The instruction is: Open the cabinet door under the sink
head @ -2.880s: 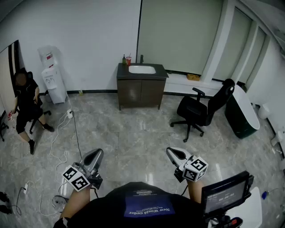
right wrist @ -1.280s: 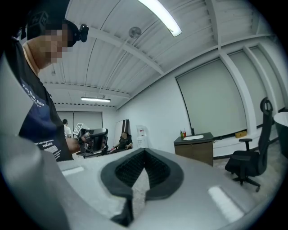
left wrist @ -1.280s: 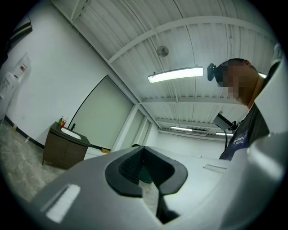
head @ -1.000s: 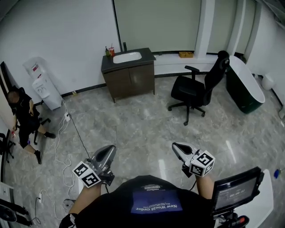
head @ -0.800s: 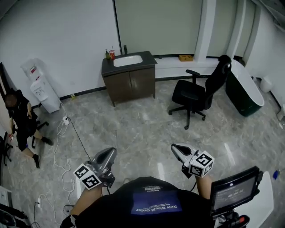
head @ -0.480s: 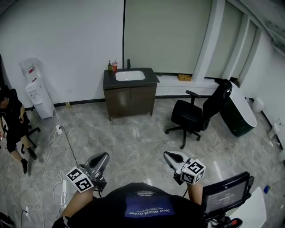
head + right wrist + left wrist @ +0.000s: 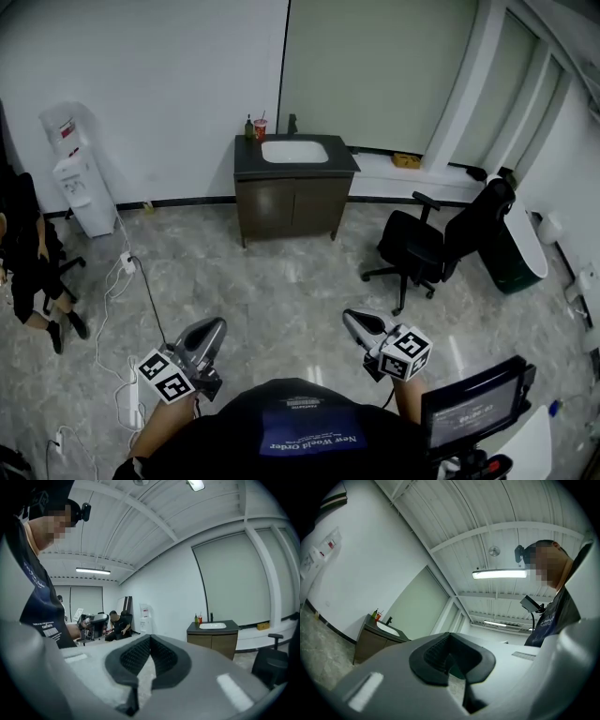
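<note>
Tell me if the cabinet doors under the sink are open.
No, both cabinet doors sit closed and flush below the sink.

shirt (image 7: 234, 442): black, blue patch (image 7: 308, 430) | left gripper (image 7: 218, 324), right gripper (image 7: 350, 318): grey

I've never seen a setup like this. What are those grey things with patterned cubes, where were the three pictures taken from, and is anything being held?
No robot here: a person holds a claw in each hand, the left claw and the right claw. The patterned cube on each is part of it. The wide picture comes from a camera on the person's head, looking down. The other two come from cameras riding on each claw, looking along its jaws. Both claws are shut and hold nothing. Across the floor stands the dark cabinet, doors closed, with a white sink, a bottle and a red cup on top. An office chair stands to its right.
</note>
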